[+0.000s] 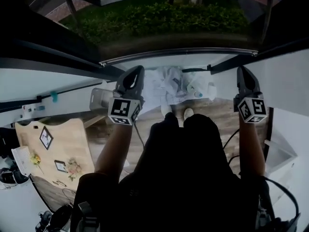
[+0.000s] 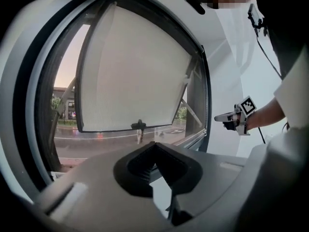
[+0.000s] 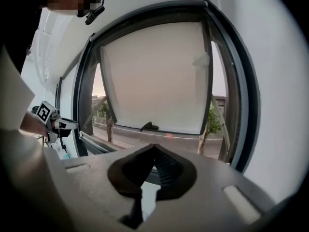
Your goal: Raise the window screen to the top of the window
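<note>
The window screen is a pale panel in a dark frame that fills the upper part of the window. A small dark handle sits on its lower edge, with street showing below. In the head view, the window's light lower bar curves across above both grippers. My left gripper points up just under that bar, jaws together, nothing between them. My right gripper is raised at the right end, also shut and empty. Neither visibly touches the screen.
A green hedge lies outside. A wooden desk with small picture frames and flowers stands at the lower left. Pale bags and clutter lie on the floor under the window. A white wall runs along the right.
</note>
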`<state>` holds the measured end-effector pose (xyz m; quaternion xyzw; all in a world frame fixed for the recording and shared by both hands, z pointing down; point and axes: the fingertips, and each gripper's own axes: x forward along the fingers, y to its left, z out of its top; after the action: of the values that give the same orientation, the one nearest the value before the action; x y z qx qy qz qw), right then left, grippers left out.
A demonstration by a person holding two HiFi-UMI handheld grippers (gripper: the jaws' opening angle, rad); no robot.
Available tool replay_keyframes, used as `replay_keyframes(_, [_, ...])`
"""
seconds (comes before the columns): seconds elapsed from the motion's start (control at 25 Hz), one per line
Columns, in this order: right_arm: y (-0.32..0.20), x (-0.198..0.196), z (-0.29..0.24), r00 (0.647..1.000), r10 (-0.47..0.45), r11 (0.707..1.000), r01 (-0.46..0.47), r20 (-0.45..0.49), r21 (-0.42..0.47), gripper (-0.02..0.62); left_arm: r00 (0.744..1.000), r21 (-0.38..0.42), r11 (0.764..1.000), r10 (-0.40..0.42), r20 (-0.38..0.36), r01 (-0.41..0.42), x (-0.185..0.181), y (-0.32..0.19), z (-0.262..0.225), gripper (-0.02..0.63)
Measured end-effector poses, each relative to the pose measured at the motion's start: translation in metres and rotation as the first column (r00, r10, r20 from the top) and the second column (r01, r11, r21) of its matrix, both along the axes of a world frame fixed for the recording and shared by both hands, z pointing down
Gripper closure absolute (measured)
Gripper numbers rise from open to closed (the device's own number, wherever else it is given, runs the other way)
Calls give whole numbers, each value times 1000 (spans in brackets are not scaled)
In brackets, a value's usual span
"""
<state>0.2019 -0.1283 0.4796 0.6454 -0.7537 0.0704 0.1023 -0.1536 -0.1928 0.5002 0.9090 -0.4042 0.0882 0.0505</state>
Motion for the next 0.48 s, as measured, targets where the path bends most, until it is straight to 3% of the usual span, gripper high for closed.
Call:
replay_keyframes(0.24, [-24,-15,11,993,-116,993,114,-32,-37,597,999,-48,998,31,11,-31,17,-12,24,600])
replay_keyframes(0.48, [-41,-11,23,984,-154,988,152,-90,-26,596,997,-5,1000,17,71,-16,34,-20,24,600])
